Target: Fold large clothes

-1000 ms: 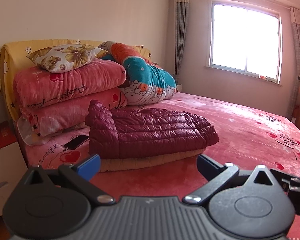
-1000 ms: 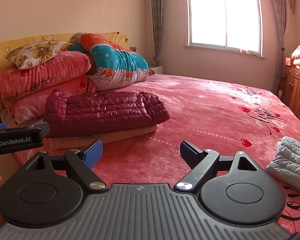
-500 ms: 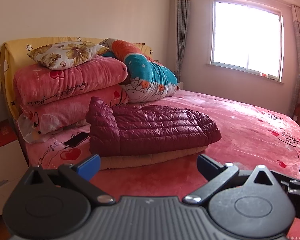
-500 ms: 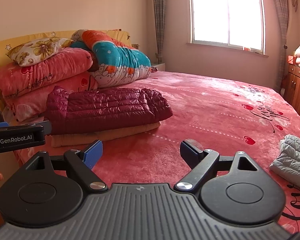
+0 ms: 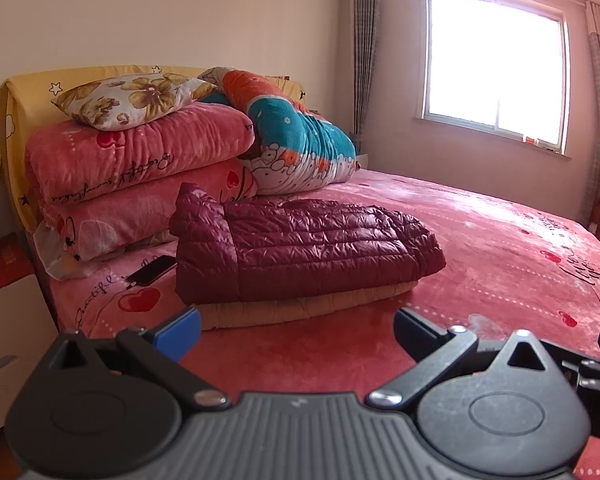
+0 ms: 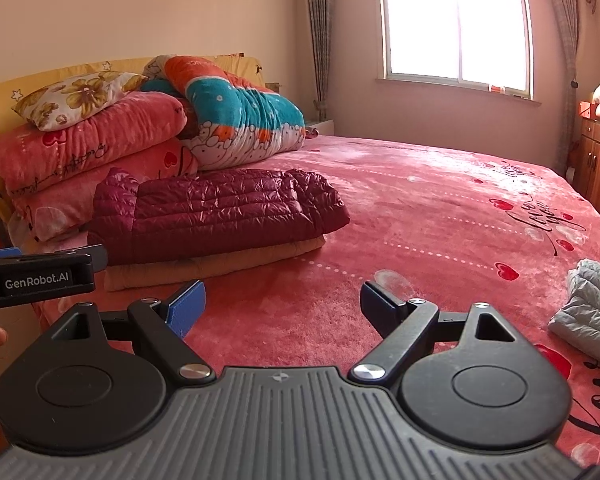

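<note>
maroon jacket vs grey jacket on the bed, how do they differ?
The maroon jacket is glossy dark red; the grey jacket is pale and matte. The maroon jacket lies on a folded tan garment near the pillows; the grey jacket lies directly on the bedspread, partly out of frame. Both are quilted.

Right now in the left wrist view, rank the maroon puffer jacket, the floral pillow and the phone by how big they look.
1. maroon puffer jacket, largest
2. floral pillow, though it lies farther back
3. phone, smallest

A bright curtained window (image 6: pixel 456 24) lights cream walls (image 5: pixel 160 12), a red-covered bed (image 6: pixel 440 208) and a wooden cabinet (image 6: pixel 598 164).
</note>
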Demonstrator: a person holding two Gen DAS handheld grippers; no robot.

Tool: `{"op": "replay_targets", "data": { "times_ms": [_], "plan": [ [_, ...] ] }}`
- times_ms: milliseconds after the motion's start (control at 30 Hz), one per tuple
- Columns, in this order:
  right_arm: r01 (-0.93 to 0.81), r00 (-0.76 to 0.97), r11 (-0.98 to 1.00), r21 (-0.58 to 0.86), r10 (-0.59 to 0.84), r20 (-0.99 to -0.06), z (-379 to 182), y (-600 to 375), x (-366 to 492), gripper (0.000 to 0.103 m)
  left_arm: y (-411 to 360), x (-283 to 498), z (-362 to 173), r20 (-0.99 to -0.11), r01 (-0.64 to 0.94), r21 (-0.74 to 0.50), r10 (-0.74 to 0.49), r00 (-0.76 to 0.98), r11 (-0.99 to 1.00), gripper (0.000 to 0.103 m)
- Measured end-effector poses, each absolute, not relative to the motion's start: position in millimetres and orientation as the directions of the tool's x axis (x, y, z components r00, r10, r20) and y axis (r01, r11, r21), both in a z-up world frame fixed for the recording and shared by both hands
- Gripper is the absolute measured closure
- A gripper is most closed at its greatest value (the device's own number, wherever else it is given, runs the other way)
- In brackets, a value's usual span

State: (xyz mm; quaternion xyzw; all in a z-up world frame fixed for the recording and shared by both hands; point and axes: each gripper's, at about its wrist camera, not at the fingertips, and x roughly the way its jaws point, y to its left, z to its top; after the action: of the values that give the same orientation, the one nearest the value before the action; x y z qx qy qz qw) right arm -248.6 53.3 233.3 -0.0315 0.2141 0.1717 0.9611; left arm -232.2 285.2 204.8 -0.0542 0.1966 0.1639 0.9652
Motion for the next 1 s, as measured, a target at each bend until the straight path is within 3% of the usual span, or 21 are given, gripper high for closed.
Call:
{"op": "replay_targets", "data": {
  "times_ms": [1000],
  "plan": [
    [-0.330, 0.842, 0.943, 0.028, 0.308, -0.444, 226.6, 60.7, -241.0, 0.000, 283.9, -226.8, 200.0, -0.401, -0.350, -0.025, 0.312, 0.861, 0.936, 0.001]
  ]
}}
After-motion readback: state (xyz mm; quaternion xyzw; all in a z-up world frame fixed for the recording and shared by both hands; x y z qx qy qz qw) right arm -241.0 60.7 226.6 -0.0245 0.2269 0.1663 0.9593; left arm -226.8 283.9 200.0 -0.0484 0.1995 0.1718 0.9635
